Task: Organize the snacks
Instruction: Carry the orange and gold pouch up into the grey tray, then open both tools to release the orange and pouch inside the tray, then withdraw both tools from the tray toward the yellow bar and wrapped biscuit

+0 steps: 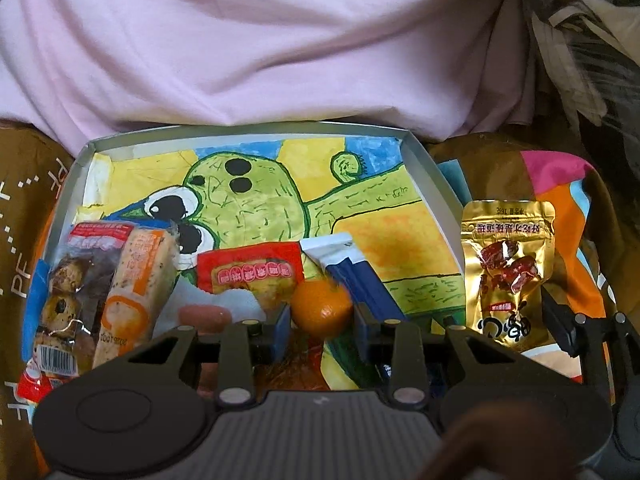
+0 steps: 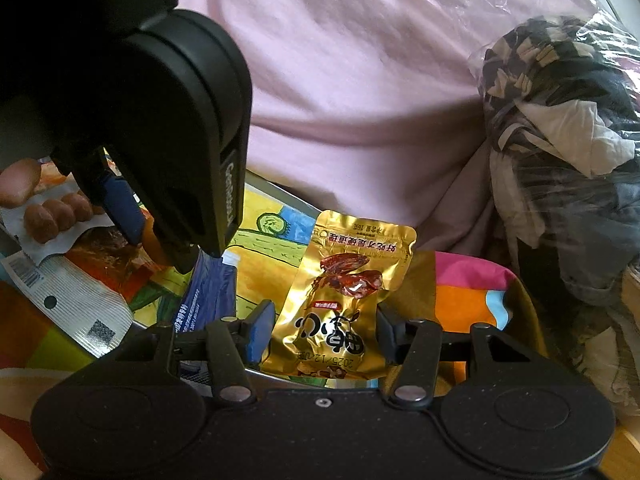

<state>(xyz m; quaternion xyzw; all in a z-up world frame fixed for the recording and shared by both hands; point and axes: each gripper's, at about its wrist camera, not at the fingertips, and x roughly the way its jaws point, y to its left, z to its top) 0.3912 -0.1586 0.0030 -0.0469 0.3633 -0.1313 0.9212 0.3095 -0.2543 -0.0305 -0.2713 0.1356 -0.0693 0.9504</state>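
Observation:
A shallow grey tray [image 1: 434,184] lined with a green cartoon drawing holds several snacks. These include a biscuit bag [image 1: 68,292], an orange-and-white packet [image 1: 132,280], a red packet [image 1: 248,268] and a blue-and-white packet [image 1: 356,272]. My left gripper [image 1: 322,324] is shut on a small orange [image 1: 322,306] low over the tray's near side. My right gripper [image 2: 324,332] is shut on a gold date packet [image 2: 344,292] held by its side edges, over the tray's right rim. In the left wrist view that gold packet [image 1: 508,264] stands just right of the tray.
Pink cloth [image 1: 280,40] rises behind the tray. A clear plastic bag of folded clothes [image 2: 560,140] sits at the right. A colourful patterned blanket [image 2: 472,292] lies under everything. The left gripper's black body [image 2: 180,120] fills the upper left of the right wrist view.

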